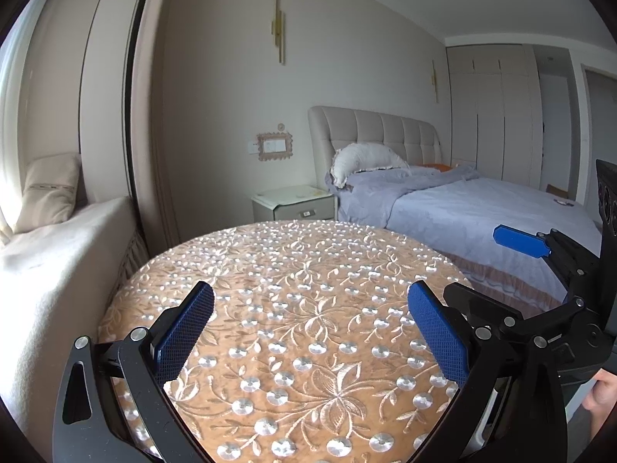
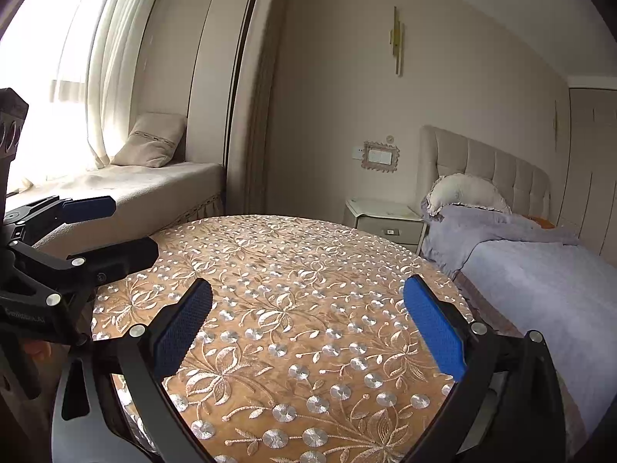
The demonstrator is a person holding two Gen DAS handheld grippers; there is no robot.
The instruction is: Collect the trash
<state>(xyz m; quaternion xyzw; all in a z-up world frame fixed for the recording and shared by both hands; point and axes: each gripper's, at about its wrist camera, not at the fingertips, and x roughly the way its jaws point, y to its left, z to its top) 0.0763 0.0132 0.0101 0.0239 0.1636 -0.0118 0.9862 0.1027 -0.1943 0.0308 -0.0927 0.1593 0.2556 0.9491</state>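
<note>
Item one: my left gripper [image 1: 310, 332], jaws spread wide, blue pads facing each other, nothing between them. It hovers over the near part of a round table [image 1: 293, 270] covered in a tan cloth embroidered with pale flowers and silver discs.

Item two: my right gripper [image 2: 308, 328], likewise wide open and empty, above the same table [image 2: 293, 262]. In the left wrist view it shows at the right edge [image 1: 540, 266], one blue pad pointing toward the bed; in the right wrist view the left gripper's black linkage sits at the left edge [image 2: 100, 231]. The two are side by side, apart.

Item three: trash. I can find none on the table in either view; I cannot tell where it lies.

Item four: surroundings. A bed [image 1: 482, 208] with a lavender cover and a tufted headboard, a white pillow [image 1: 366, 160] at its head. A pale nightstand [image 1: 293, 202] between table and bed. A cushioned window seat [image 2: 154, 185] with a beige cushion [image 2: 154, 139], beside a bright curtain [image 2: 108, 58].

Item five: part of a hand [image 1: 601, 393] at the lower right of the left wrist view.
</note>
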